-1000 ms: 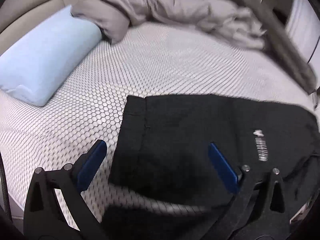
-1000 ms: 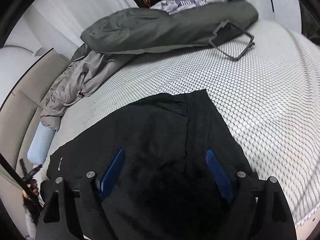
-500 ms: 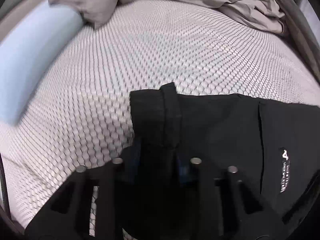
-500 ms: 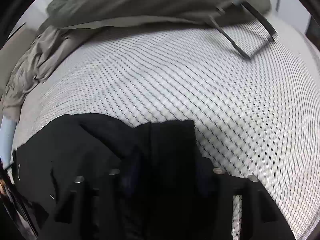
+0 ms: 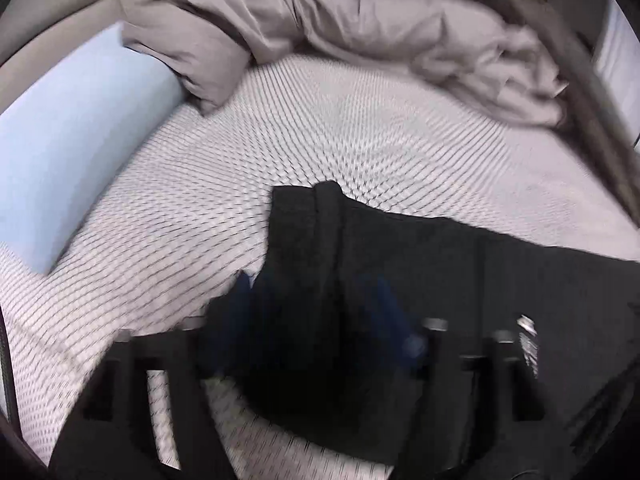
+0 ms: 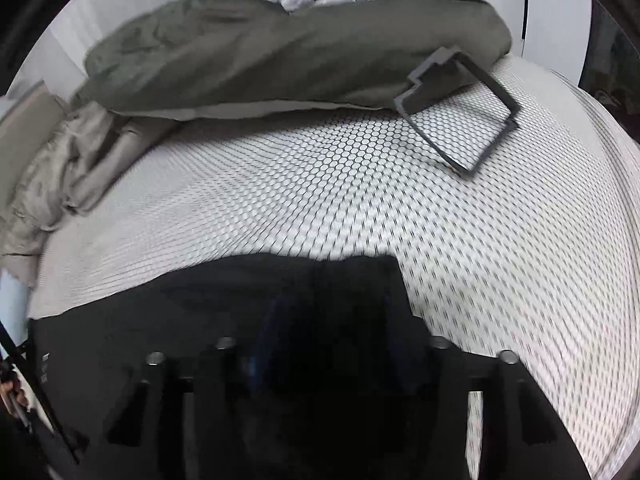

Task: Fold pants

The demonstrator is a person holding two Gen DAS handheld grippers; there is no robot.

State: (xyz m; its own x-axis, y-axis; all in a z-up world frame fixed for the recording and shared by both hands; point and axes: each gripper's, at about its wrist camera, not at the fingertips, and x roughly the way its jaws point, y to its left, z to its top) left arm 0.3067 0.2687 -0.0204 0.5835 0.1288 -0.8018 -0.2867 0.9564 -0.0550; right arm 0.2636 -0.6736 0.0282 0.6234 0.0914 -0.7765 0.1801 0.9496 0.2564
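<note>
- The black pants lie on the bed.
- My left claw has just been opening; pants fabric sits between.
- My right claw too, over the pants.

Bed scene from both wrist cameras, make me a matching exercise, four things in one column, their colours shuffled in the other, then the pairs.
Things:
1. pants
2. pillow
3. quilt
4. crumpled sheet

Colours:
A. olive green
B. black
C. greyish beige
D. pale blue

Pairs: 1-B, 2-D, 3-A, 4-C
</note>
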